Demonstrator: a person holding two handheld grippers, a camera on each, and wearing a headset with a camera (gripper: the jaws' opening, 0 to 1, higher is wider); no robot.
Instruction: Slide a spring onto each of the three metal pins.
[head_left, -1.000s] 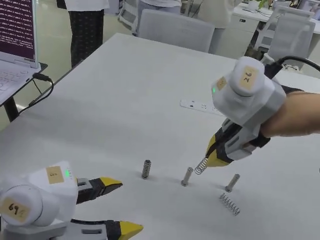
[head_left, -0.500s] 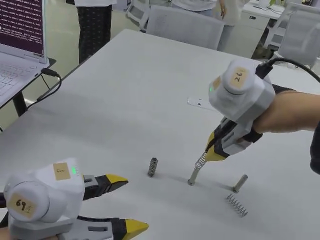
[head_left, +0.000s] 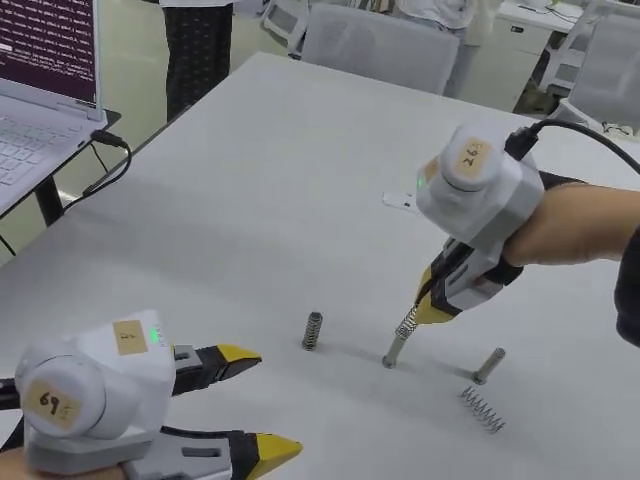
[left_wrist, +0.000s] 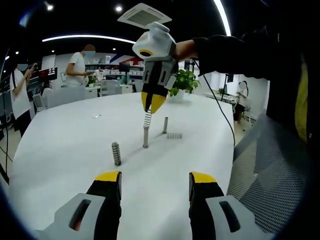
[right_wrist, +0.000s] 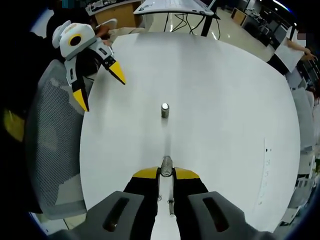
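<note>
Three metal pins stand on the white table (head_left: 250, 200). The left pin (head_left: 313, 330) (left_wrist: 116, 153) (right_wrist: 165, 110) wears a spring. My right gripper (head_left: 428, 310) (left_wrist: 152, 102) (right_wrist: 166, 172) is shut on a second spring (head_left: 406, 322) (left_wrist: 147, 119) (right_wrist: 166, 164), held tilted with its lower end at the top of the middle pin (head_left: 394, 351) (left_wrist: 145, 137). The right pin (head_left: 489, 365) (left_wrist: 165, 125) is bare, and a loose spring (head_left: 482, 409) (left_wrist: 174, 135) lies beside it. Low at the near left, my left gripper (head_left: 262, 403) (left_wrist: 154, 177) is open and holds nothing.
A white power strip (head_left: 400, 201) lies on the table beyond the pins. An open laptop (head_left: 40, 70) sits on a side stand at the left, with a black cable (head_left: 105, 165) hanging from it. Chairs (head_left: 375, 50) and people stand past the far edge.
My right gripper has brought the spring down and left, from beside the middle pin onto its top. The left gripper has stayed open and in place. The head camera has shifted.
</note>
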